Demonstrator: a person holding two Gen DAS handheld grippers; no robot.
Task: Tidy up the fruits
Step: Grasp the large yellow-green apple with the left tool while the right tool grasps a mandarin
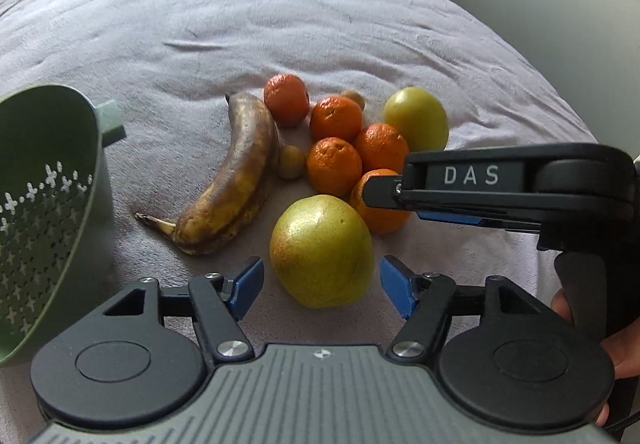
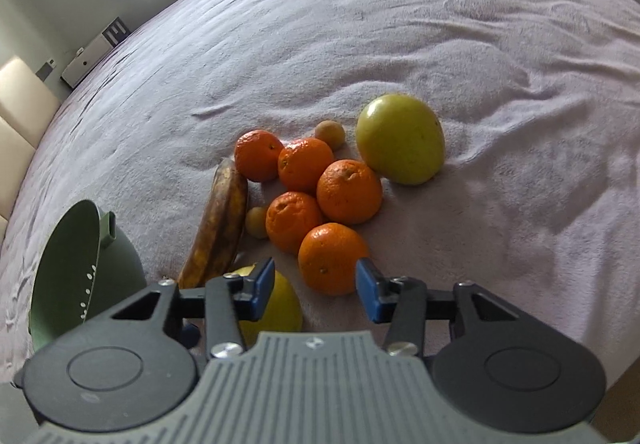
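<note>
1. The left gripper (image 1: 322,286) is spread wide, its blue pads flanking the large round yellow-green apple (image 1: 322,250) lying nearest on the lilac fleece blanket (image 1: 280,23), without visibly touching it.
2. The right gripper (image 2: 316,290) is released too, just short of the nearest orange mandarin (image 2: 333,256).
3. The apple looks firm, smooth and fairly heavy (likely slippery); grip across its widest middle.
4. The green perforated plastic colander (image 1: 48,211) sits near left.

Bedspread (image 1: 280,3): pale lilac, plain. Colander (image 1: 48,203): dark green, pierced with cross-shaped holes. Banana (image 1: 236,179): yellow, heavily browned. Five mandarins (image 2: 348,189): orange. Two apples (image 1: 322,250): yellow-green, the nearer finely speckled. Fingers (image 1: 248,286): blue pads on black arms; gripper bodies grey, ribbed.
</note>
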